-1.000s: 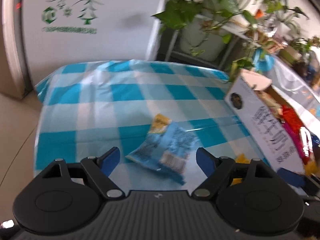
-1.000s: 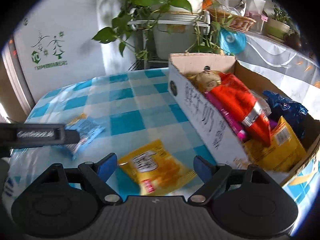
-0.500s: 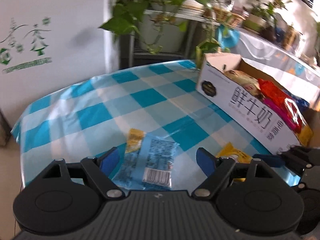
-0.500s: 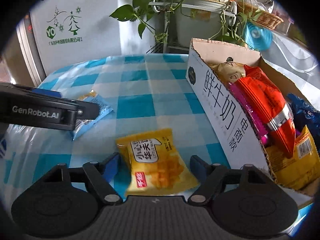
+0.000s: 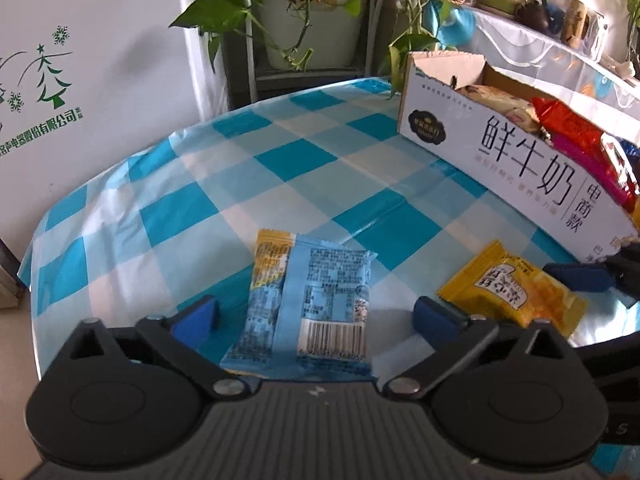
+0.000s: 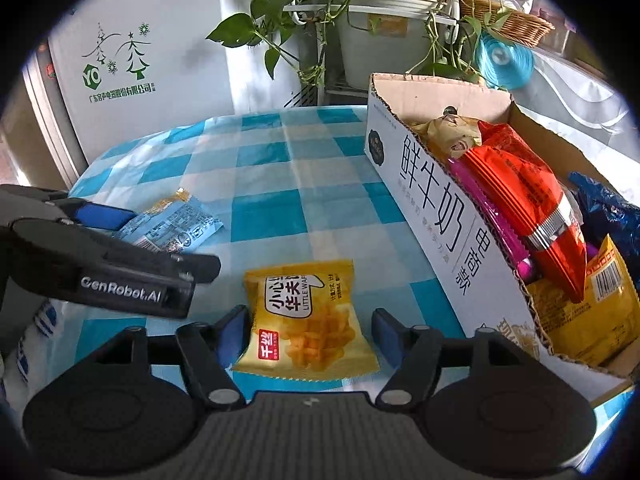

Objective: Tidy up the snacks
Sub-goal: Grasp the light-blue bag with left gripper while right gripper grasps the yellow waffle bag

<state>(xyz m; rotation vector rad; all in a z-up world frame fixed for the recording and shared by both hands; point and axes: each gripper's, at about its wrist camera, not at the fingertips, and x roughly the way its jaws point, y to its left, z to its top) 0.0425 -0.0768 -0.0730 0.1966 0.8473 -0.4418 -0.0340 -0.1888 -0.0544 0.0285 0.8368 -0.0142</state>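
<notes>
Bright daylight — sharp, fisheye-bent edges

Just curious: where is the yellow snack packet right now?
The yellow snack packet lies flat on the checked tablecloth, between the right gripper's open fingers, left of the cardboard box.

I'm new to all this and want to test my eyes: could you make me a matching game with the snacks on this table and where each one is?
Things:
1. blue packet
2. yellow packet
3. orange bag

Places:
A. inside the cardboard box
B. between the left gripper fingers
C. between the right gripper fingers

Pairs: 1-B, 2-C, 3-A
</notes>
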